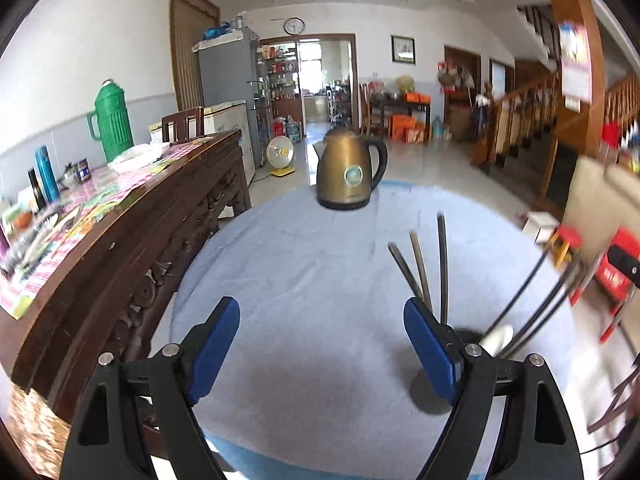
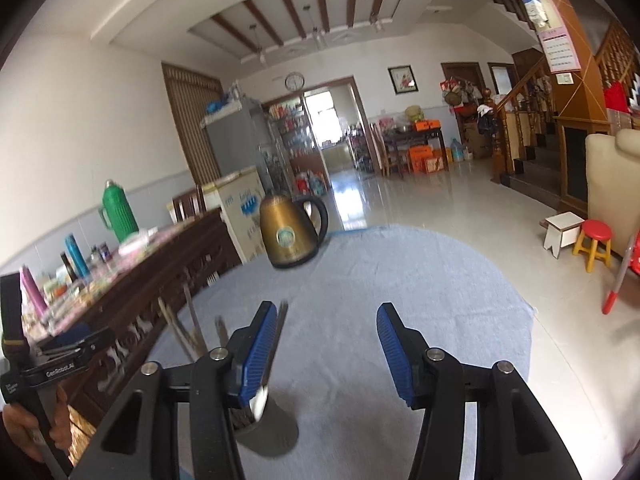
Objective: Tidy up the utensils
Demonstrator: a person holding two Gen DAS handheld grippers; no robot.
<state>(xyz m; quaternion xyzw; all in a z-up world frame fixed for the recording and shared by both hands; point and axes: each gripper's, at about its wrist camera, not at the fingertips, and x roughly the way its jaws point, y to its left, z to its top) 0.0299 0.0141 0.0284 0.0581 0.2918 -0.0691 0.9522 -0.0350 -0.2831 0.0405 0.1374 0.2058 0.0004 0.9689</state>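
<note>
A grey utensil holder (image 2: 276, 428) stands on the round table's blue-grey cloth (image 2: 400, 280), with several long handles (image 2: 192, 328) rising from it. A spoon (image 2: 260, 400) leans in it, its handle running up along the inner face of my right gripper's left pad without being pressed. My right gripper (image 2: 326, 354) is open just above the holder. In the left wrist view the holder (image 1: 468, 334) is mostly hidden behind the right finger, and dark handles (image 1: 442, 264) and a spoon bowl (image 1: 498, 338) stick out. My left gripper (image 1: 320, 344) is open over bare cloth, left of the holder.
A brass-coloured kettle (image 1: 348, 172) stands at the table's far edge. A carved wooden side table (image 1: 120, 232) with a green thermos (image 1: 112, 120) and clutter runs along the left. A hand (image 2: 40, 432) holds the left gripper. Stools (image 2: 596, 244) and a sofa (image 2: 612, 184) are to the right.
</note>
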